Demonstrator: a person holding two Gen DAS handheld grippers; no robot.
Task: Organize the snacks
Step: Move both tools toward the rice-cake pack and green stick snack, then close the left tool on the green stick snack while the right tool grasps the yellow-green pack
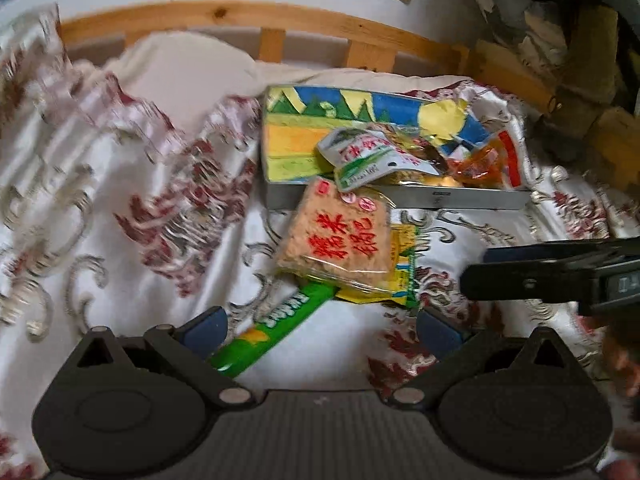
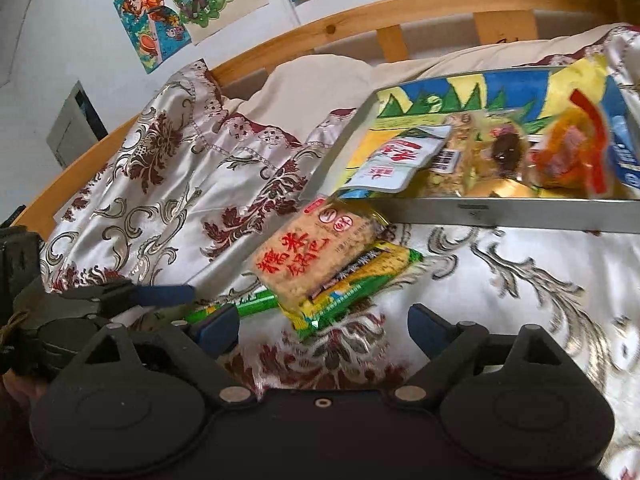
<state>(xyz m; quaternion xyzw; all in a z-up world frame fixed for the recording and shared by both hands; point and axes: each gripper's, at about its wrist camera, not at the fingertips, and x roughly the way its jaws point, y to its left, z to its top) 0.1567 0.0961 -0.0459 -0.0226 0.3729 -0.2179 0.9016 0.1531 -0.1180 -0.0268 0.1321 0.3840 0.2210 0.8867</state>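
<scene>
A metal tray (image 1: 400,199) (image 2: 480,213) with a colourful drawing inside lies on the bed and holds several snack packets, among them a white-green pouch (image 1: 368,156) (image 2: 396,160) and an orange-red packet (image 1: 488,160) (image 2: 572,160). In front of it a rice-cracker pack with red characters (image 1: 340,236) (image 2: 312,256) leans on the tray edge, on top of a yellow-green packet (image 1: 404,264) (image 2: 360,280) and a green stick pack (image 1: 272,328) (image 2: 240,306). My left gripper (image 1: 322,326) is open over the green stick pack. My right gripper (image 2: 324,326) is open, just short of the yellow-green packet.
The snacks lie on a white satin bedspread (image 1: 120,208) (image 2: 160,184) with red floral pattern. A wooden bed rail (image 1: 240,16) (image 2: 400,8) and a cream pillow (image 1: 192,68) stand behind. Drawings (image 2: 188,4) hang on the wall. The other gripper shows at each view's side (image 1: 552,276) (image 2: 120,296).
</scene>
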